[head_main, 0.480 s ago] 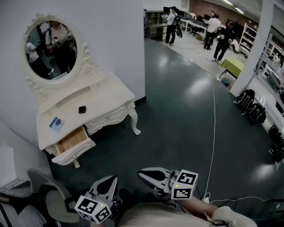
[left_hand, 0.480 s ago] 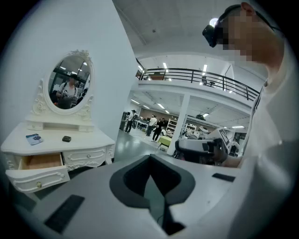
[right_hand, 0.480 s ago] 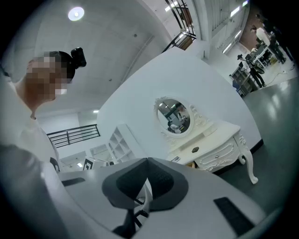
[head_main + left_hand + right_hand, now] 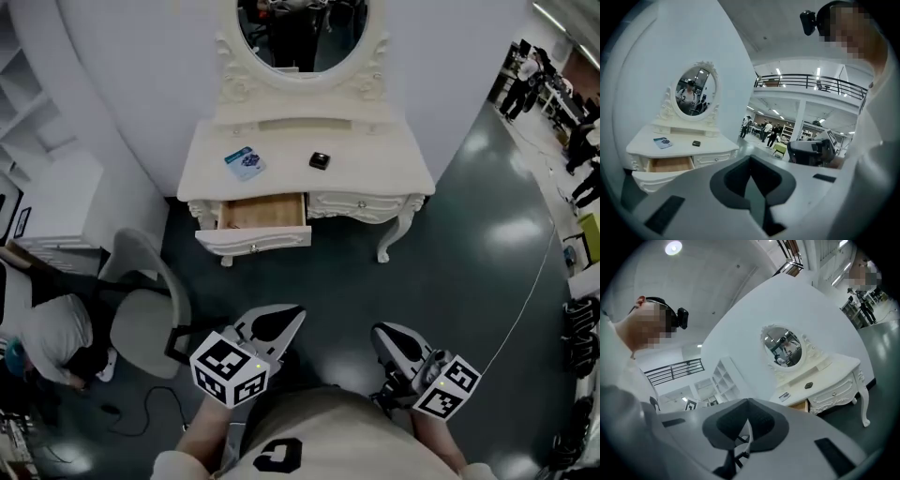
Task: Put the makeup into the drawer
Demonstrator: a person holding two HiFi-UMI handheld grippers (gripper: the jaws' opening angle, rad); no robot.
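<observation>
Head view: left gripper [image 4: 284,320] and right gripper [image 4: 384,335], jaws together (both empty), well short of open drawer [image 4: 255,237]

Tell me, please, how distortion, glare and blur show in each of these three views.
Head view: fisheye bows straight lines, and ceiling lights glare on the dark floor; the dressing table is evenly lit. Left gripper view: black round vignette, and the left gripper looks soft close up. Right gripper view: same vignette, tilted scene, and the mirror reads clearly.

No legible text, dark C-like mark [image 4: 278,457] on person's shirt [image 4: 361,439], uncertain
</observation>
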